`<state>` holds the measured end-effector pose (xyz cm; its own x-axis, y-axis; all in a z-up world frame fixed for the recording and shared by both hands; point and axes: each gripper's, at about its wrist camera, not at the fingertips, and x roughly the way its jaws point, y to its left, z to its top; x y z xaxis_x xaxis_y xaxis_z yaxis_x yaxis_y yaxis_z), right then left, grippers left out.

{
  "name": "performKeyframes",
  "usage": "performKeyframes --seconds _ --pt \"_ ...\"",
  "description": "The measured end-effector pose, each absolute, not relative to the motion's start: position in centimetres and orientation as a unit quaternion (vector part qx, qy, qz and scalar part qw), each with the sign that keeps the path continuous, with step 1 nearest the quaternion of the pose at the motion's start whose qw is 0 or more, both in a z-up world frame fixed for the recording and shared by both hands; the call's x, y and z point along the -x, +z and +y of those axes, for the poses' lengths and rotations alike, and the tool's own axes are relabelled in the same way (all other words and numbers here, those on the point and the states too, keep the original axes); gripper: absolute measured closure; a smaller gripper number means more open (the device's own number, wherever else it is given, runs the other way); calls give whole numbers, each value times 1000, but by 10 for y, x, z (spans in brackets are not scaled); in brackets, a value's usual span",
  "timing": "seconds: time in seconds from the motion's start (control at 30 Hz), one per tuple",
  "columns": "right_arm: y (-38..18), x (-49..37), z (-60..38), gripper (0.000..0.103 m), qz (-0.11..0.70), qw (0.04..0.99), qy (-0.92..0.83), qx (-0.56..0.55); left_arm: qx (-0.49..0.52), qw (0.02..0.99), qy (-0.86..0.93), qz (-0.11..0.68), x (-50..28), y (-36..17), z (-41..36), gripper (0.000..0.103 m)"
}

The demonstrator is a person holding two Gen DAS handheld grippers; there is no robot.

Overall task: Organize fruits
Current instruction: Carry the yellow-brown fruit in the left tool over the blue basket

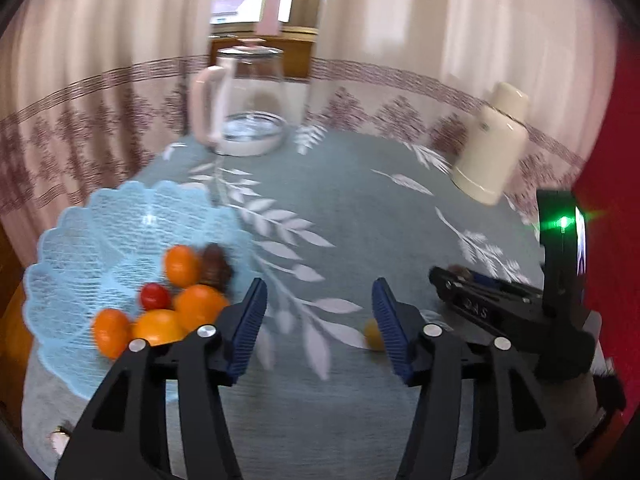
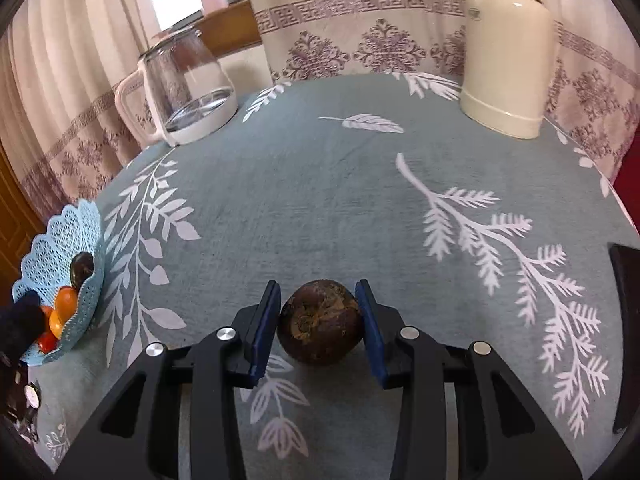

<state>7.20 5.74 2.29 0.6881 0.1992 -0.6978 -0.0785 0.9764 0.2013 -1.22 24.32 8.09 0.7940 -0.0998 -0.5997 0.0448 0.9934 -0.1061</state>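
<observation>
On the cloth (image 2: 320, 208) | right gripper (image 2: 320, 326) pinching a brown fruit (image 2: 320, 326), resting on cloth | left gripper (image 1: 320, 320) spread wide, nothing in it | basket (image 1: 80, 240) far left has oranges (image 1: 198, 306)

A table (image 2: 320, 184) in grey leaf-print cloth carries a blue basket (image 1: 80, 248), glass jug (image 2: 180, 84), cream flask (image 2: 506, 64) and brown fruit (image 2: 320, 326)

Left wrist view: low over the grey leaf-print tablecloth (image 1: 340, 208), facing the curtain, blue lattice fruit basket (image 1: 80, 248) close at left; right wrist view: nearer the cloth, same heading, basket (image 2: 52, 248) at far left; 2 views share glass kettle (image 1: 248, 100), cream flask (image 1: 492, 144), pink bottle (image 1: 270, 10).
</observation>
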Motion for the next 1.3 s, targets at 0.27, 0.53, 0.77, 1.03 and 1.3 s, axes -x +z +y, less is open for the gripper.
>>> performKeyframes --seconds 0.27,0.53,0.77,1.03,1.3 --pt "18 -70 40 64 389 912 71 -107 30 930 -79 358 -6 53 209 46" --pt "15 -71 39 64 393 909 79 -115 15 916 -95 390 -16 29 197 50" --pt "15 -71 39 64 393 909 80 -115 10 907 -97 411 -22 14 194 73" --pt "16 -69 39 64 388 911 82 -115 6 913 -101 396 -17 21 194 77" --pt "18 -66 39 64 381 914 84 -115 8 929 -85 361 -6 47 206 77"
